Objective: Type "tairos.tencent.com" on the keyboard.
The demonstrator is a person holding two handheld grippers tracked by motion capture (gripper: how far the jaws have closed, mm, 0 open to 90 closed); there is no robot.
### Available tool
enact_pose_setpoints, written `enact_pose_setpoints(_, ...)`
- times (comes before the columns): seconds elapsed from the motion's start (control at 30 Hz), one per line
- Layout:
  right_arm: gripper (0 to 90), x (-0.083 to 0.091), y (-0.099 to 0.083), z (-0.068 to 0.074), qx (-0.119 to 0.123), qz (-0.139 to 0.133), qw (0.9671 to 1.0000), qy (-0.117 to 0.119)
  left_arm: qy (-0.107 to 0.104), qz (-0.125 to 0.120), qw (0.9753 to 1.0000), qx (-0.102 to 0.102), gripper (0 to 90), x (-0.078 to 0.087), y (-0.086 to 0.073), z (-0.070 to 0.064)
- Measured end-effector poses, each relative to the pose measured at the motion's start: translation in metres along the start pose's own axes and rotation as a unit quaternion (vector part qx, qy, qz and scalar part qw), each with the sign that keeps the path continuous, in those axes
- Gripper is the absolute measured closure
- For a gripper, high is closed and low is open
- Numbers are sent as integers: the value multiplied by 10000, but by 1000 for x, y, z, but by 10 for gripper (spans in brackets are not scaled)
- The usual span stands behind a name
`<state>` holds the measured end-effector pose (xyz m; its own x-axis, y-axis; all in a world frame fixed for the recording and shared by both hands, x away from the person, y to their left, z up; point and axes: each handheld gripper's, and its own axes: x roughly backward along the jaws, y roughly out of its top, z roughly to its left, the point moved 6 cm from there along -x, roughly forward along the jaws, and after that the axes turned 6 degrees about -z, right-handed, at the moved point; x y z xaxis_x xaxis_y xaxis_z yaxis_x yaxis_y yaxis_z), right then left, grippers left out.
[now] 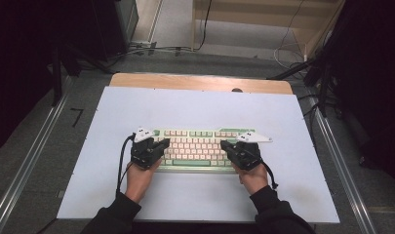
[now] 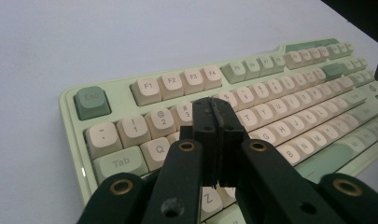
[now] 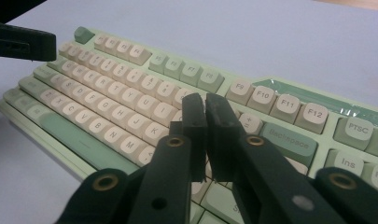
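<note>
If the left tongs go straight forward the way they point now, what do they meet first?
Probably the keyboard: the shut left tongs aim down over its number row, near the 4 and 5 keys. Depth is hard to judge.

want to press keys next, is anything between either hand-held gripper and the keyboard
Nothing visible does. The left hand-held gripper and right hand-held gripper both hang directly over the keyboard, jaws closed on nothing, with only bare keys beneath their tips.
</note>
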<state>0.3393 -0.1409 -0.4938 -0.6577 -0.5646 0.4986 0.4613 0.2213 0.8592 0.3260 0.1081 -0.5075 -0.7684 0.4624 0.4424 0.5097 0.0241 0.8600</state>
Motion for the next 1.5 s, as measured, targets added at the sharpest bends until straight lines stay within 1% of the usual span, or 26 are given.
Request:
enact_pose_setpoints(0.17, 768, 3, 0, -4, -4, -31, 10000, -22, -6, -48, 10000, 42, 795, 4, 2, 2)
enact_pose_setpoints(0.2, 736, 4, 0, -5, -16, -50, 10000, -26, -33, -67, 10000, 52, 766, 5, 2, 2)
enact_pose_setpoints(0.27, 668, 5, 0, -7, -39, -34, 10000, -35, -35, -87, 9999, 52, 736, 6, 2, 3)
enact_pose_setpoints(0.4, 579, 7, -1, -12, -70, -56, 9999, -70, -46, -108, 9999, 42, 656, 9, 3, 4)
enact_pose_setpoints(0.5, 509, 9, -1, -14, -63, -56, 9999, -89, 1, -92, 9999, 56, 566, 10, 2, 4)
enact_pose_setpoints(0.57, 460, 10, -2, -15, -56, -47, 9999, -91, 30, -90, 9999, 77, 524, 11, 2, 5)
enact_pose_setpoints(0.63, 422, 10, -3, -16, -26, -15, 9999, -102, 30, -106, 9999, 109, 493, 12, 1, 5)
enact_pose_setpoints(0.7, 384, 11, -3, -18, -8, 1, 9999, -118, 34, -114, 9999, 90, 468, 14, 1, 6)
enact_pose_setpoints(0.87, 302, 15, -4, -22, -7, -61, 9999, -158, 46, -167, 9997, 148, 422, 18, 2, 8)
enact_pose_setpoints(0.97, 279, 18, -5, -25, -7, -82, 9998, -187, 103, -179, 9996, 178, 381, 21, 1, 10)
enact_pose_setpoints(1.1, 256, 21, -7, -28, -19, -77, 9998, -197, 183, -144, 9996, 148, 322, 23, -2, 12)
enact_pose_setpoints(1.23, 246, 24, -9, -31, -10, -54, 9997, -228, 224, -148, 9995, 153, 290, 25, -3, 13)
enact_pose_setpoints(1.37, 245, 28, -11, -34, -38, -67, 9996, -264, 304, -142, 9994, 90, 261, 28, -4, 14)
enact_pose_setpoints(1.5, 243, 33, -12, -38, -57, -79, 9995, -308, 322, -145, 9993, 92, 259, 31, -6, 14)
